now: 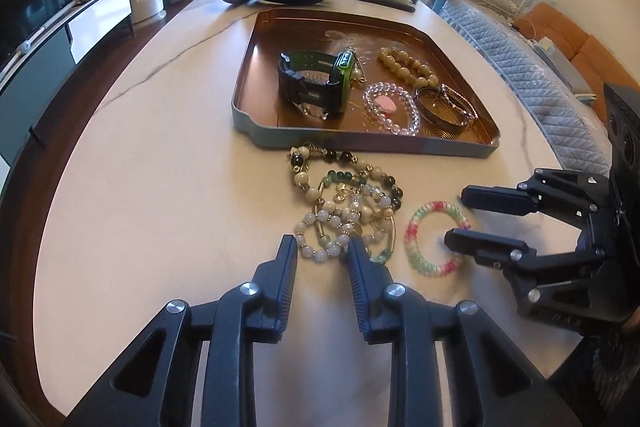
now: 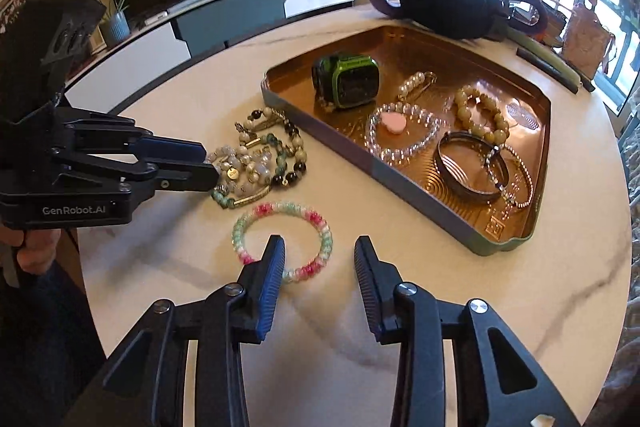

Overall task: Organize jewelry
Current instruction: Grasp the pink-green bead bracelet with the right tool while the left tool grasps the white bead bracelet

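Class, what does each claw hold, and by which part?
Left claw: pinches the pale bead strand by its nearest beads. Right claw: holds nothing; it only straddles the side of the pink-green bracelet, unclamped.

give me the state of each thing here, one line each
tray: on the table, holding jewelry
green watch: in tray
pink-charm bracelet: in tray, flat
bead pile: on table, outside tray, tangled
pink-green bracelet: on table, outside tray
left tool: partly closed at the bead pile
right tool: open, one finger inside the pink-green bracelet
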### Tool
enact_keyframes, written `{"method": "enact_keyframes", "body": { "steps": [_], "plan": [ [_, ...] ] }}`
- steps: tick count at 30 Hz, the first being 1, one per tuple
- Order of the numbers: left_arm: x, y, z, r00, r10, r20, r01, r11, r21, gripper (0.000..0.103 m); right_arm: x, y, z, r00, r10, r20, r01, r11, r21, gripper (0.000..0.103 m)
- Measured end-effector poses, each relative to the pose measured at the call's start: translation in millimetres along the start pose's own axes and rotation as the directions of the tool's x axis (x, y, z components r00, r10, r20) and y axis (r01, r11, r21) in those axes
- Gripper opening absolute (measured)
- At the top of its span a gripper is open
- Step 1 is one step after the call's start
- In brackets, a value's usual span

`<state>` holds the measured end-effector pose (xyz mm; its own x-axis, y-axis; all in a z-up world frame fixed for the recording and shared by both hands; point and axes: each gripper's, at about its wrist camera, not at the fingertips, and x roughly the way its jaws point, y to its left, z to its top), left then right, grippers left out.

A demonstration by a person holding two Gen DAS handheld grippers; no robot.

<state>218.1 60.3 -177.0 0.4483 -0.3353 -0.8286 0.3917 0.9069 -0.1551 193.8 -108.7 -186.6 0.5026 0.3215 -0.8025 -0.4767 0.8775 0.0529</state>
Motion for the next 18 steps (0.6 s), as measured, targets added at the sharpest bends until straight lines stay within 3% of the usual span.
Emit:
{"method": "enact_keyframes", "body": {
  "steps": [2, 3, 4, 10, 16, 18],
  "plan": [
    [0.4, 2.6, 1.2, 1.000, -0.006, 0.009, 0.007, 1.000, -0.027, 0.016, 1.4, 5.3, 0.3, 1.000, -0.025, 0.006, 0.026, 0.999, -0.032, 0.030],
    [0.4, 3.5, 1.2, 1.000, -0.005, 0.013, 0.005, 0.999, -0.035, 0.012, 1.4, 6.6, 0.7, 1.000, -0.030, 0.009, 0.030, 0.999, -0.039, 0.010],
    [-1.2, 4.4, 1.7, 1.000, 0.006, 0.023, -0.005, 0.999, -0.042, 0.006, 1.5, 7.1, 1.8, 1.000, -0.021, 0.004, 0.022, 0.999, -0.037, 0.006],
    [-15.5, 2.4, 3.7, 0.996, 0.018, 0.085, -0.015, 0.999, -0.038, 0.006, -1.5, -1.0, 3.7, 1.000, 0.003, 0.016, -0.004, 1.000, 0.025, 0.006],
    [-24.7, -2.6, 2.2, 0.994, 0.002, 0.106, 0.001, 1.000, -0.026, 0.006, -9.7, 1.4, 7.2, 0.999, 0.013, 0.038, -0.014, 1.000, 0.011, 0.006],
    [-27.8, -9.2, 0.9, 0.993, 0.024, 0.118, -0.024, 1.000, 0.003, 0.006, -13.6, 1.3, 7.7, 0.999, 0.008, 0.051, -0.008, 1.000, 0.010, 0.006]
  ]
}}
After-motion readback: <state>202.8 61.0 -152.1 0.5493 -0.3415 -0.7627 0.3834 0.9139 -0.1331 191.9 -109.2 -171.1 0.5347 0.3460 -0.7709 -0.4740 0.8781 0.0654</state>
